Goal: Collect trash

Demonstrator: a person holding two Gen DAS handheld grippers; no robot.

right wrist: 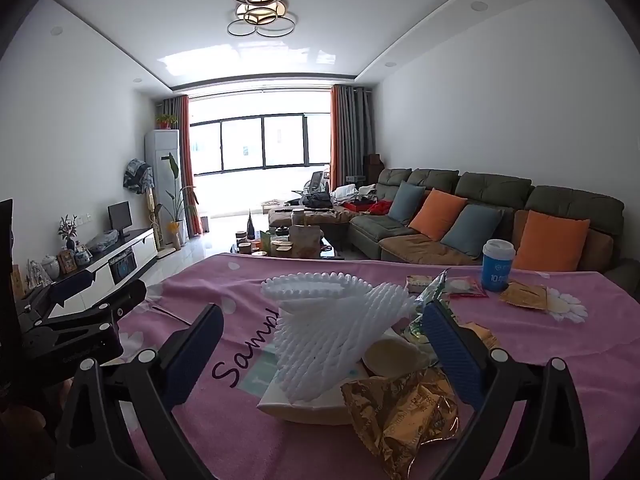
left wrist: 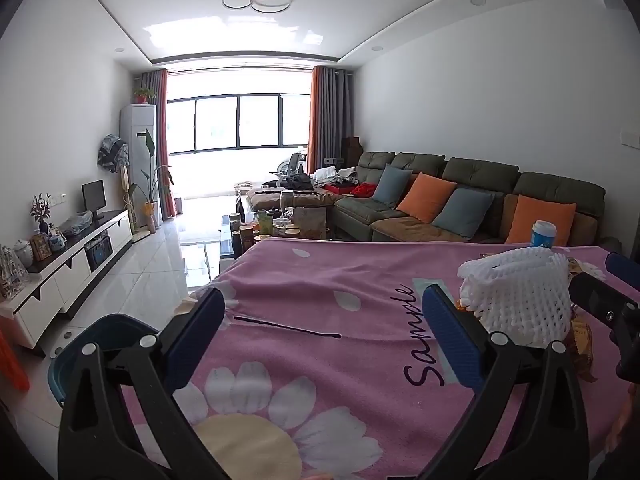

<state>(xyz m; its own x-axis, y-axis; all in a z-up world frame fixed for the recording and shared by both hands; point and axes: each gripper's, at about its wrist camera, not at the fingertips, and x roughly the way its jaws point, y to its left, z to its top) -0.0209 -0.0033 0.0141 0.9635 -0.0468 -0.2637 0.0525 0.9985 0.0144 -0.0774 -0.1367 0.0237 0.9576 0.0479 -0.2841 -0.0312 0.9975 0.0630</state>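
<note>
A white foam fruit net (right wrist: 340, 328) stands on a pile of trash on the pink flowered tablecloth (right wrist: 224, 432); it also shows in the left wrist view (left wrist: 520, 292). A crumpled gold wrapper (right wrist: 400, 408), a white box (right wrist: 304, 404) and a green wrapper (right wrist: 430, 292) lie around it. My right gripper (right wrist: 324, 344) is open, its fingers on either side of the net and pile. My left gripper (left wrist: 324, 320) is open and empty over bare cloth, left of the net. The right gripper also shows in the left wrist view (left wrist: 608, 304).
A blue cup with a white lid (right wrist: 497, 266) stands at the table's far right, with flat wrappers (right wrist: 524, 296) beside it. A dark blue bin (left wrist: 80, 356) sits on the floor left of the table. A sofa (right wrist: 480, 220) and a cluttered coffee table (right wrist: 288, 242) lie beyond.
</note>
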